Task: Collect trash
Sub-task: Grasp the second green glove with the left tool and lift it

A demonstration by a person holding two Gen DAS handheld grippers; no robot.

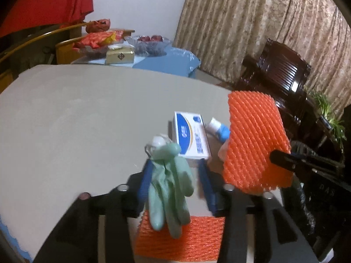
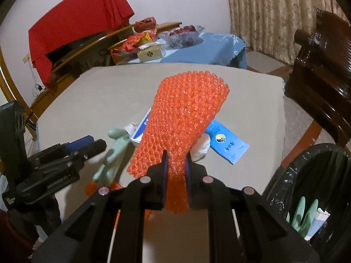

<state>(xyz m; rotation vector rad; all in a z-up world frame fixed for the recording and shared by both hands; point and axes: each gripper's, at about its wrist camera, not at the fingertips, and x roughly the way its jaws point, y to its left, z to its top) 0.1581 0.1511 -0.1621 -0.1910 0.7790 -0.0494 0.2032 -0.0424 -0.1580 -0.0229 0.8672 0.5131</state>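
**Trash on the table: foam net clamped, glove between parted pads**

The orange foam net point(image 2: 186, 118) is pinched in the right gripper point(image 2: 176, 161), whose jaws are closed on its lower end; the sheet stands up and leans away over the table point(image 2: 92, 92), lifted off it. The left gripper point(image 1: 174, 164) points down toward the near edge with its blue pads apart. A pale green glove point(image 1: 170, 188) hangs between them, resting against the left pad, the right pad clear of it.

The table is covered in a plain beige cloth. Near its right edge lie a white and blue box point(image 1: 190, 138) and a blue packet point(image 2: 228, 144). A second orange net point(image 1: 182, 239) lies at the near edge under the left gripper. Behind stand a blue-covered side table point(image 1: 171, 61), a patterned curtain point(image 1: 263, 26) and a dark wooden chair point(image 1: 283, 74).

Only the right wrist view shows the black-lined bin point(image 2: 316, 188) off the table's right near corner, with another green glove point(image 2: 302, 217) inside it.
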